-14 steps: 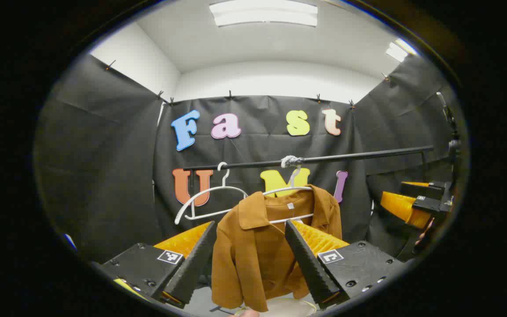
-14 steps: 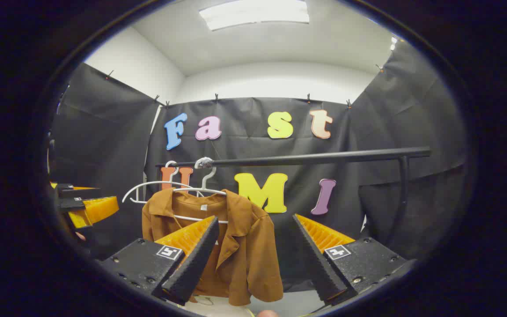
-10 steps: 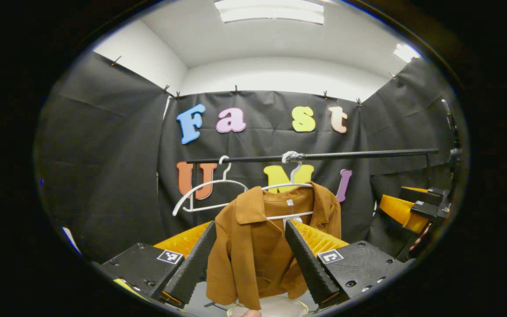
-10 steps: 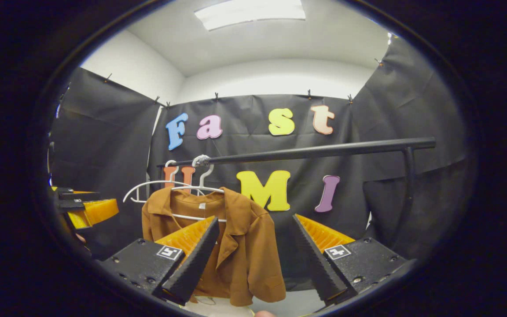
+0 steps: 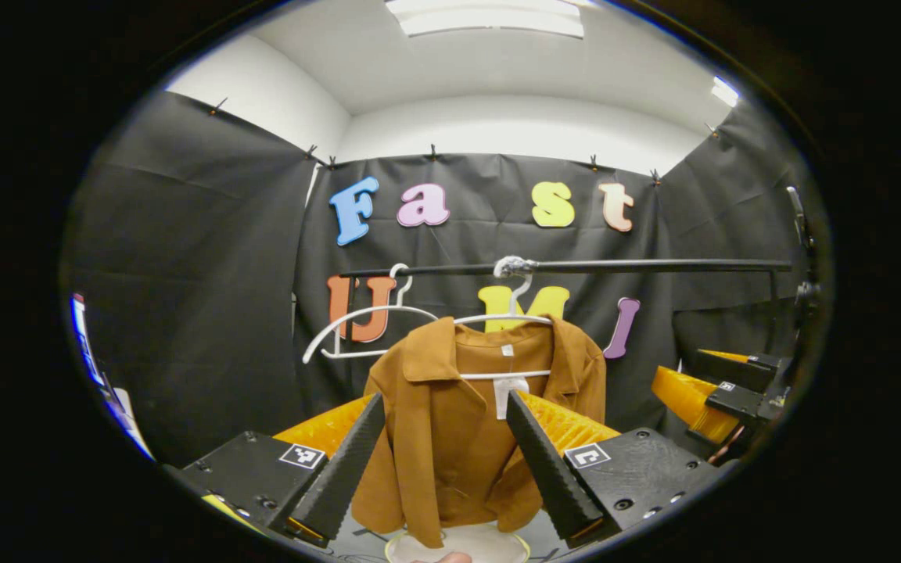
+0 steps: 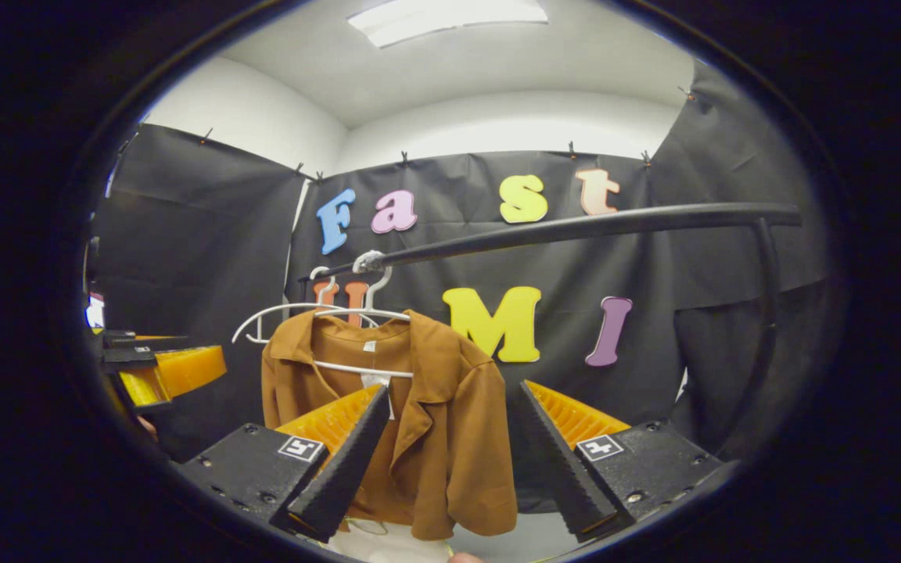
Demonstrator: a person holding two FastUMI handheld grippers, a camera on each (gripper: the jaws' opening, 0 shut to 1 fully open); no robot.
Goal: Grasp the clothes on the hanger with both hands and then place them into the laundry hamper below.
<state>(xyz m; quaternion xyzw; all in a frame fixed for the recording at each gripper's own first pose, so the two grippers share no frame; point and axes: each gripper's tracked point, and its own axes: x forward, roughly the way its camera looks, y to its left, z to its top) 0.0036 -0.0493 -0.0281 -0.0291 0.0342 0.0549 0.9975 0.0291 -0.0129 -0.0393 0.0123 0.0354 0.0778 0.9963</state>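
Premises: a staged recording booth inside a plain white-walled room, not a lived-in home. Black cloth (image 5: 184,258) is clipped up as walls at 9, 12 and 3 o'clock. White ceiling with a fluorescent light panel (image 5: 489,16) at 12 o'clock. A black garment rail (image 6: 576,228) spans the backdrop, carrying white hangers (image 5: 357,332) and a brown shirt (image 5: 450,422).

Black cloth walls (image 5: 184,258), white ceiling (image 5: 497,70), bright ceiling light panel (image 6: 443,14)
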